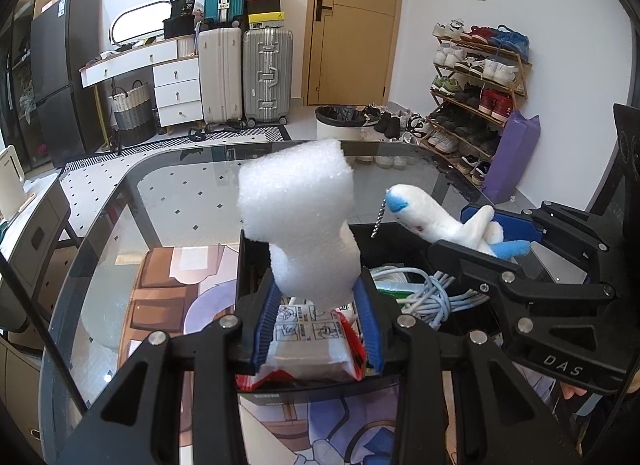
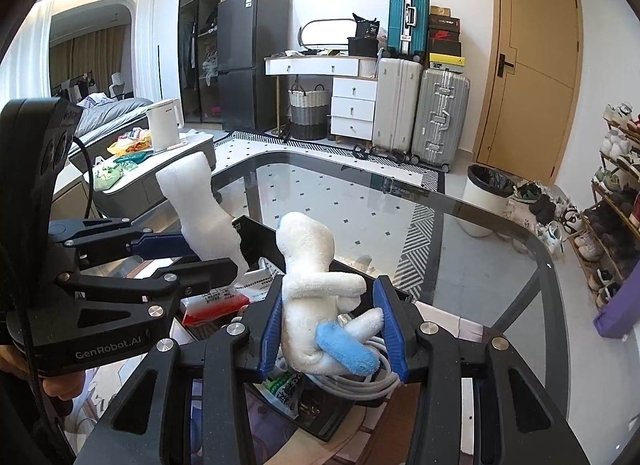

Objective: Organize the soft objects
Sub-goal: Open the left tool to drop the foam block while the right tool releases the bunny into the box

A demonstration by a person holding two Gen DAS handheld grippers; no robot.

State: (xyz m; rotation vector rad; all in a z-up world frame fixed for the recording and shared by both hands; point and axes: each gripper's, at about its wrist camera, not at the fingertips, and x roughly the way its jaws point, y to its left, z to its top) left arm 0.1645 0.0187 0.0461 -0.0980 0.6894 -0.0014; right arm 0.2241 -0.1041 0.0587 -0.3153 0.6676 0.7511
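Note:
My left gripper (image 1: 318, 301) is shut on a white foam piece (image 1: 300, 205), which stands up above a black box (image 1: 250, 265) on the glass table (image 1: 120, 205). My right gripper (image 2: 332, 317) is shut on a white plush toy with blue fins (image 2: 310, 289), also held over the box. The toy (image 1: 444, 223) and right gripper (image 1: 496, 253) show at the right of the left wrist view. The foam (image 2: 200, 205) and left gripper (image 2: 192, 253) show at the left of the right wrist view.
The box holds a tissue pack (image 1: 312, 341), a coiled white cable (image 1: 432, 293) and a green packet (image 2: 286, 389). Beyond the table are a trash bin (image 1: 340, 123), suitcases (image 1: 266, 73), a shoe rack (image 1: 476, 85) and a side table with a kettle (image 2: 162, 129).

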